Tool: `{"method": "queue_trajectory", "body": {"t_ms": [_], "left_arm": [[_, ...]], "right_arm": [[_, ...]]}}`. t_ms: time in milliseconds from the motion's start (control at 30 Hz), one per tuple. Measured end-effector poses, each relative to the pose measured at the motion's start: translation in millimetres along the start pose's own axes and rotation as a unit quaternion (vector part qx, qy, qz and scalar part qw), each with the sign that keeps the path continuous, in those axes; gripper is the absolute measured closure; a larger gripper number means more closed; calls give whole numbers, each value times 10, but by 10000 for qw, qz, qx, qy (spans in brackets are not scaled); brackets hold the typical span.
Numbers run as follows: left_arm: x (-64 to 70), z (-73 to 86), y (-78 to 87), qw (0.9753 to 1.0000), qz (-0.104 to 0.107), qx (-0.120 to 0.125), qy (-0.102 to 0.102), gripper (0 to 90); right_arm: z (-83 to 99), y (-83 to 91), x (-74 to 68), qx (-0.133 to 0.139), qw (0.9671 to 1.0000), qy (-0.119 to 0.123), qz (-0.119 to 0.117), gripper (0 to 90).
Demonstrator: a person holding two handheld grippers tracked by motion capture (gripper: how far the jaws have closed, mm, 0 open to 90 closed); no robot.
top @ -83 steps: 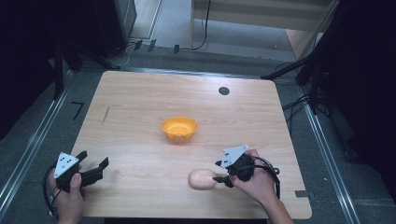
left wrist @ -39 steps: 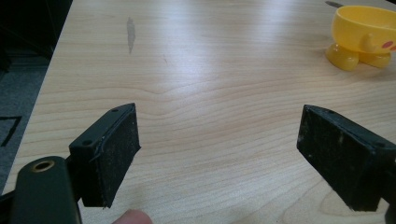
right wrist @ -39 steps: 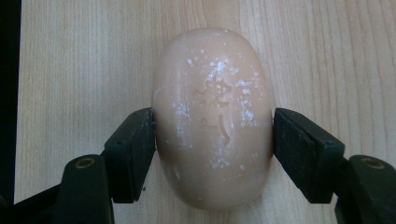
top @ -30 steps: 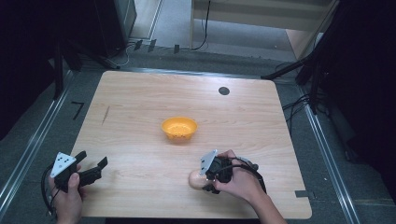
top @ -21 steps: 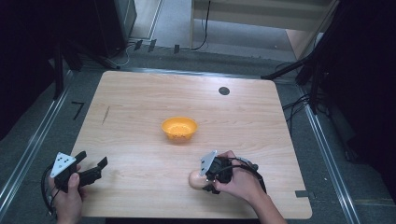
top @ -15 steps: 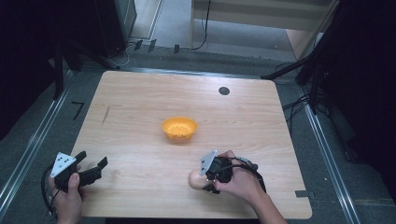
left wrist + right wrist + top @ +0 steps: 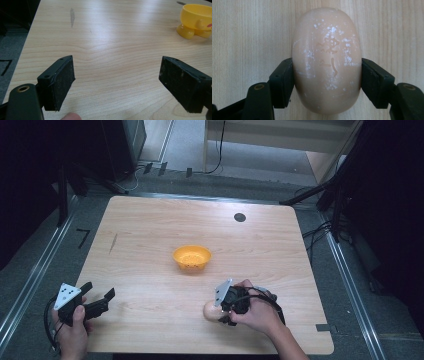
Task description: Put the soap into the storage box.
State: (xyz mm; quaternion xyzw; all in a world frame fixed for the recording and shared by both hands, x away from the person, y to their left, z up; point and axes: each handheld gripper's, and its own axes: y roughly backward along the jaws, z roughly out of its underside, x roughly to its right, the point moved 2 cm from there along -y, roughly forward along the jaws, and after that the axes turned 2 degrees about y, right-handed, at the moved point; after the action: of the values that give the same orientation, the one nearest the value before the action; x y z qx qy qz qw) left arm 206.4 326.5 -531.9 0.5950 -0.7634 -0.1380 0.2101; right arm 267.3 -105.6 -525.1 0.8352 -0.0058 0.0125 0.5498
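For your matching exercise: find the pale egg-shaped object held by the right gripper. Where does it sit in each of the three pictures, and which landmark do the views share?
High view: the egg-shaped object lies low and right of centre, at the right gripper.
Left gripper view: I cannot find it here.
Right gripper view: it sits in the centre, both jaws touching its sides.
Shared landmark: the wooden table.

A wooden desk (image 7: 150, 235) carries a yellow bowl (image 7: 192, 257) near its middle. Toward the near edge, right of centre, the right gripper (image 7: 221, 312) reaches a pale bun-shaped object (image 7: 209, 311). The left gripper (image 7: 100, 298) sits at the near left corner, its fingers (image 7: 109, 294) spread apart.
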Motion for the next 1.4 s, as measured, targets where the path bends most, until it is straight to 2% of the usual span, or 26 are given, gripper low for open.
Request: {"method": "queue_trajectory", "body": {"t_ms": [333, 567, 1400], "left_arm": [[-4, -1, 1, 10000, 5, 0, 7, 141], [-4, -1, 1, 10000, 4, 14, 24, 141], [4, 1, 4, 10000, -2, 3, -35, 142]], "right_arm": [[-27, 61, 54, -47, 10000, 35, 51, 336], [-60, 114, 100, 59, 10000, 11, 74, 336], [-216, 350, 417, 295, 9993, -14, 217, 337]]}}
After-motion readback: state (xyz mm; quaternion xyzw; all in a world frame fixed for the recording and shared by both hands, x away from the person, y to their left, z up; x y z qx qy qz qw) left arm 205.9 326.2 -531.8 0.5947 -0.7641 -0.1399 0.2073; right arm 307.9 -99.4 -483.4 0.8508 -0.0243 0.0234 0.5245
